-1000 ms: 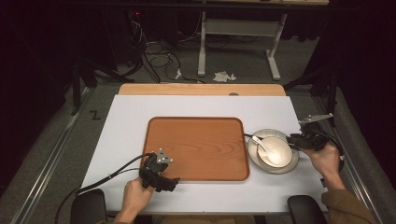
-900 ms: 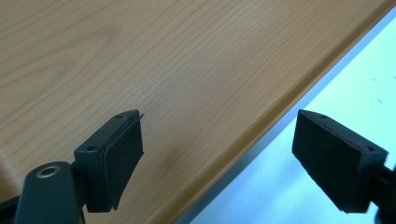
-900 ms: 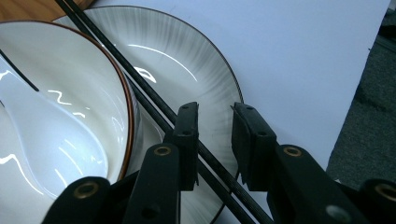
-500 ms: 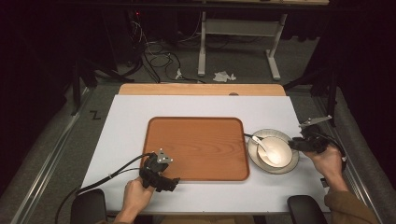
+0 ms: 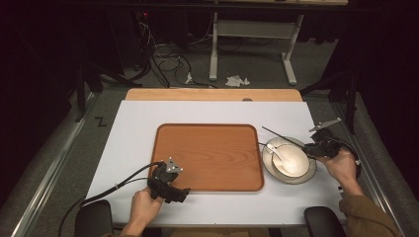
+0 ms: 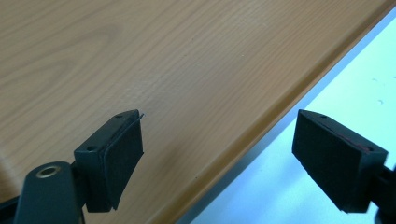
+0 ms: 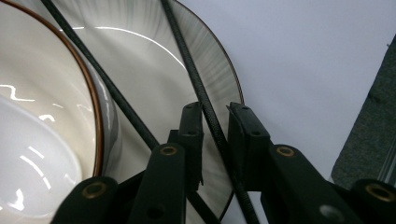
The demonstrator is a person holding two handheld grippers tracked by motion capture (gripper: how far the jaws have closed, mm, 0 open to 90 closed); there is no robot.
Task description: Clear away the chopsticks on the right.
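Observation:
A brown wooden tray (image 5: pixel 207 155) lies mid-table. To its right a grey plate (image 5: pixel 306 175) holds a white bowl (image 5: pixel 291 160). Two thin black chopsticks (image 5: pixel 281 136) lie across the plate. My right gripper (image 5: pixel 305 147) sits at the plate's right rim. In the right gripper view its jaws (image 7: pixel 215 116) are shut on one chopstick (image 7: pixel 187 46), while the other chopstick (image 7: pixel 84 56) passes left of them beside the bowl (image 7: pixel 37 140). My left gripper (image 5: pixel 185 192) is open at the tray's front edge. Its jaws (image 6: pixel 217 154) straddle the tray rim (image 6: pixel 243 126).
The white table top (image 5: pixel 138 128) has free room left of the tray and behind it. A wooden strip (image 5: pixel 212 95) runs along the far edge. Beyond it are a grey floor, cables and a desk frame (image 5: pixel 247 44).
My right gripper has edged slightly left toward the plate. The left gripper has stayed in place.

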